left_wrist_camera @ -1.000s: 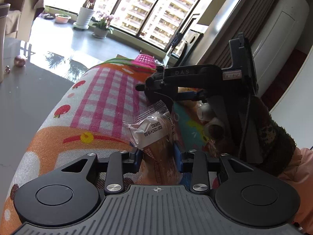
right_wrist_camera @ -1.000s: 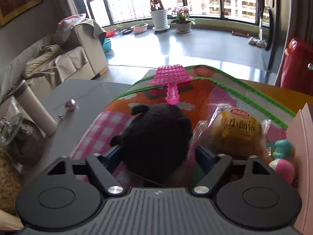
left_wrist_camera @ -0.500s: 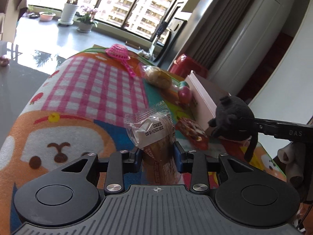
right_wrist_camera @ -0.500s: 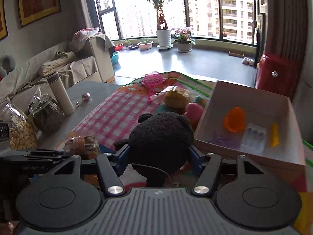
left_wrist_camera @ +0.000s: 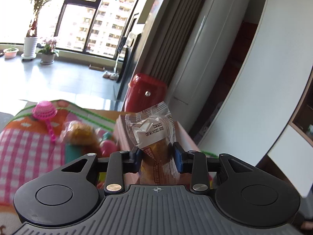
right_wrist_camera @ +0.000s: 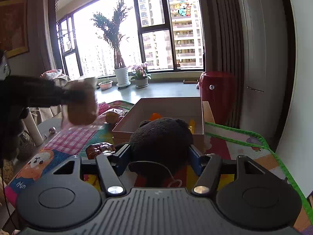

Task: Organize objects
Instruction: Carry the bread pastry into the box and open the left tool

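Note:
My left gripper (left_wrist_camera: 157, 154) is shut on a wrapped snack cake (left_wrist_camera: 151, 129) in clear plastic, held in the air in front of the pink cardboard box (left_wrist_camera: 122, 135). In the right wrist view the same snack (right_wrist_camera: 82, 105) shows blurred at the left, above the mat. My right gripper (right_wrist_camera: 158, 154) is shut on a black plush toy (right_wrist_camera: 160, 137), held just in front of the open box (right_wrist_camera: 170, 105). An orange item (right_wrist_camera: 155, 116) and a yellow item (right_wrist_camera: 191, 124) lie inside the box.
A colourful play mat (right_wrist_camera: 244, 146) covers the table. On it lie a pink toy strainer (left_wrist_camera: 45, 112), a bagged bun (left_wrist_camera: 80, 133), a pink and green toy (left_wrist_camera: 107, 145) and a dark snack packet (right_wrist_camera: 97, 149). A red bin (right_wrist_camera: 217, 96) stands behind the box. Jars (right_wrist_camera: 25, 145) stand at the far left.
Both grippers have lifted and swung toward the box with their loads. The left gripper's snack now hangs higher, in front of the box; the plush is closer to the box's near wall.

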A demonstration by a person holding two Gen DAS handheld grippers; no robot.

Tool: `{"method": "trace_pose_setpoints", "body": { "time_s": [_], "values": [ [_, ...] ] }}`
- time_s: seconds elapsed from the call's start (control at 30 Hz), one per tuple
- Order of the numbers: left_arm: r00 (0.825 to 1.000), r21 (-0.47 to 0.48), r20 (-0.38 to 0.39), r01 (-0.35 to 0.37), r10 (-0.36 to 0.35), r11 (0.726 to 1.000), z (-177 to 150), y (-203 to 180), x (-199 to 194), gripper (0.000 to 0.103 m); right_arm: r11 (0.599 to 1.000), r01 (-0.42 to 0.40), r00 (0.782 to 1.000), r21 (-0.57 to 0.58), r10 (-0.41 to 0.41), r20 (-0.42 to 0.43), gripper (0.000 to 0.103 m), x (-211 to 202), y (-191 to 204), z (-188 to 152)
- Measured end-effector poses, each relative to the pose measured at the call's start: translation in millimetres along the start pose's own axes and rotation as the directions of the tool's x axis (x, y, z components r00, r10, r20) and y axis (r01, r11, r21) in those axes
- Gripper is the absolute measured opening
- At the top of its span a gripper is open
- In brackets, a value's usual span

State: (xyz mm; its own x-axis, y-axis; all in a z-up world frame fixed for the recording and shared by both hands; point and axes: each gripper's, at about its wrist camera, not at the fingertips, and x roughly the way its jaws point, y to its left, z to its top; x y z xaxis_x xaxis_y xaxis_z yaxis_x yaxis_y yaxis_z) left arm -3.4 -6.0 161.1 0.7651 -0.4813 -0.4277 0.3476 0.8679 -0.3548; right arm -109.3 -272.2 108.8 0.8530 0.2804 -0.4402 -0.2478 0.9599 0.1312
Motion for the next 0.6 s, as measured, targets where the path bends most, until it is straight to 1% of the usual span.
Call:
{"method": "trace_pose_setpoints", "body": {
  "time_s": [0.07, 0.1, 0.13, 0.17, 0.2, 0.23, 0.27, 0.3, 0.37, 0.4, 0.43, 0.47, 0.53, 0.6],
  "values": [
    [0.999, -0.016, 0.026, 0.04, -0.04, 0.999, 19.9, -6.3, 30.8, 0.039, 1.0, 0.011, 1.0, -0.01, -0.011, 0.022, 0.063, -3.2, -2.4, -2.2],
    [0.998, -0.031, 0.026, 0.055, -0.054, 0.998, 26.6, -7.8, 49.4, 0.039, 1.0, 0.02, 0.999, -0.014, -0.019, 0.032, 0.062, -4.7, -3.3, -3.1],
    [0.998, -0.037, 0.001, 0.061, -0.061, 0.997, 29.9, -8.5, 69.1, 0.04, 1.0, 0.026, 0.999, -0.017, -0.025, 0.042, 0.062, -5.9, -4.5, -3.4],
    [0.999, -0.038, -0.033, 0.041, -0.043, 0.998, 30.2, -9.3, 88.5, 0.04, 0.999, 0.033, 0.998, -0.019, -0.032, 0.054, 0.062, -7.3, -5.9, -3.5],
    [0.999, -0.025, -0.054, 0.002, -0.003, 1.0, 26.8, -10.9, 104.4, 0.04, 0.999, 0.041, 0.997, -0.021, -0.039, 0.063, 0.062, -8.5, -7.2, -2.7],
    [0.998, 0.002, -0.062, -0.027, 0.027, 1.0, 23.0, -12.4, 115.8, 0.04, 0.999, 0.048, 0.996, -0.024, -0.046, 0.071, 0.062, -9.4, -7.8, -1.5],
    [0.998, 0.022, -0.058, -0.037, 0.038, 0.999, 18.2, -11.3, 120.9, 0.04, 0.998, 0.053, 0.996, -0.03, -0.051, 0.08, 0.062, -10.3, -8.2, -0.2],
    [0.998, 0.022, -0.048, -0.034, 0.035, 0.999, 14.8, -8.3, 122.0, 0.04, 0.998, 0.059, 0.995, -0.037, -0.055, 0.089, 0.062, -10.4, -8.5, 1.3],
    [1.0, -0.029, -0.023, -0.011, 0.01, 1.0, 5.8, 7.7, 108.9, 0.04, 0.997, 0.06, 0.995, -0.048, -0.056, 0.086, 0.062, -7.4, -9.3, 3.1],
    [1.0, -0.055, -0.013, -0.007, 0.006, 0.998, -0.1, 16.8, 98.3, 0.04, 0.997, 0.059, 0.996, -0.05, -0.056, 0.071, 0.063, -3.3, -9.8, 2.9],
    [1.0, -0.067, -0.008, -0.012, 0.011, 0.998, -4.5, 24.8, 89.3, 0.04, 0.997, 0.053, 0.998, -0.052, -0.05, 0.045, 0.075, 1.5, -10.3, 1.6],
    [1.0, -0.068, -0.006, -0.021, 0.02, 0.997, -9.9, 31.1, 79.2, 0.04, 0.998, 0.034, 0.999, -0.056, -0.034, 0.007, 0.09, 7.3, -9.5, -1.2],
    [0.999, -0.062, -0.015, -0.052, 0.051, 0.997, -22.1, 41.5, 61.3, 0.04, 0.999, -0.021, 0.998, -0.046, 0.018, -0.065, 0.096, 17.5, -9.6, -9.8],
    [0.997, -0.068, -0.031, -0.074, 0.072, 0.995, -33.2, 49.8, 46.7, 0.04, 0.996, -0.086, 0.986, -0.04, 0.079, -0.149, 0.097, 24.4, -6.8, -20.8]
  ]
}}
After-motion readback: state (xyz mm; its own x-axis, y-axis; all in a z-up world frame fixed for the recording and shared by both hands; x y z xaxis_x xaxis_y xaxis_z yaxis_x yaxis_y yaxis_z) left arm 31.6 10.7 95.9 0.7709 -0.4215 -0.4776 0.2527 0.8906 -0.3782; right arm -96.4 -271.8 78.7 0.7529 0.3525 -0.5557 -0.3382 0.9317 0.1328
